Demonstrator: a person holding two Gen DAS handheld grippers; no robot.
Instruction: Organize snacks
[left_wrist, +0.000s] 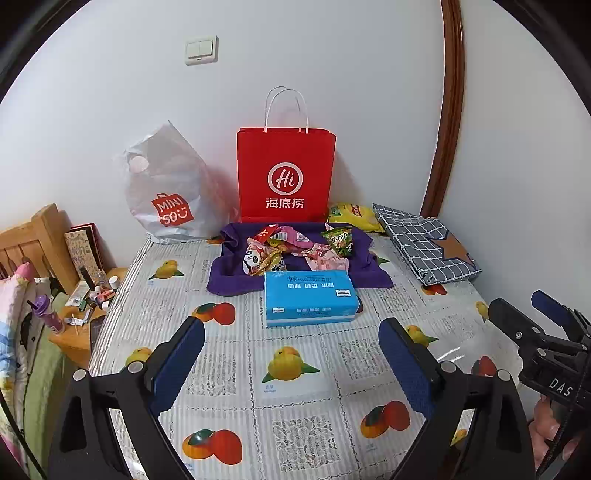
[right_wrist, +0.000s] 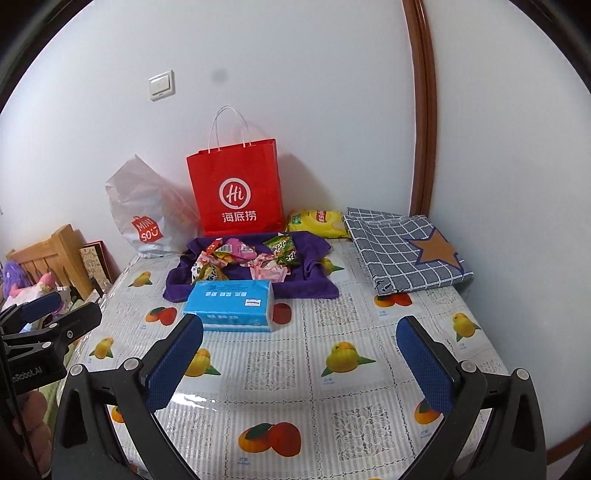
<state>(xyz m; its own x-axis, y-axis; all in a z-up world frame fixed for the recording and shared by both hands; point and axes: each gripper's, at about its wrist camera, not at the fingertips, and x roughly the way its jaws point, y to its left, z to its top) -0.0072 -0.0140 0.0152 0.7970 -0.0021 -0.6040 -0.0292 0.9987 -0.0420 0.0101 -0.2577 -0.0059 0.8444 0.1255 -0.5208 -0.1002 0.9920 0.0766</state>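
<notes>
**Both claws spread wide above the fruit-print cloth**

Nearest the lens, the left gripper (left_wrist: 291, 354) hangs with its blue pads (left_wrist: 181, 365) spread apart, nothing between them. Same story for the right gripper (right_wrist: 299, 354): spread wide and empty. Beyond them on the table (right_wrist: 280, 369) lies a blue tissue pack (left_wrist: 310, 299). Just behind it, the snacks (left_wrist: 295, 247) sit heaped on a purple towel (left_wrist: 229, 277), with a red paper bag (left_wrist: 286, 175) upright against the wall.
</notes>
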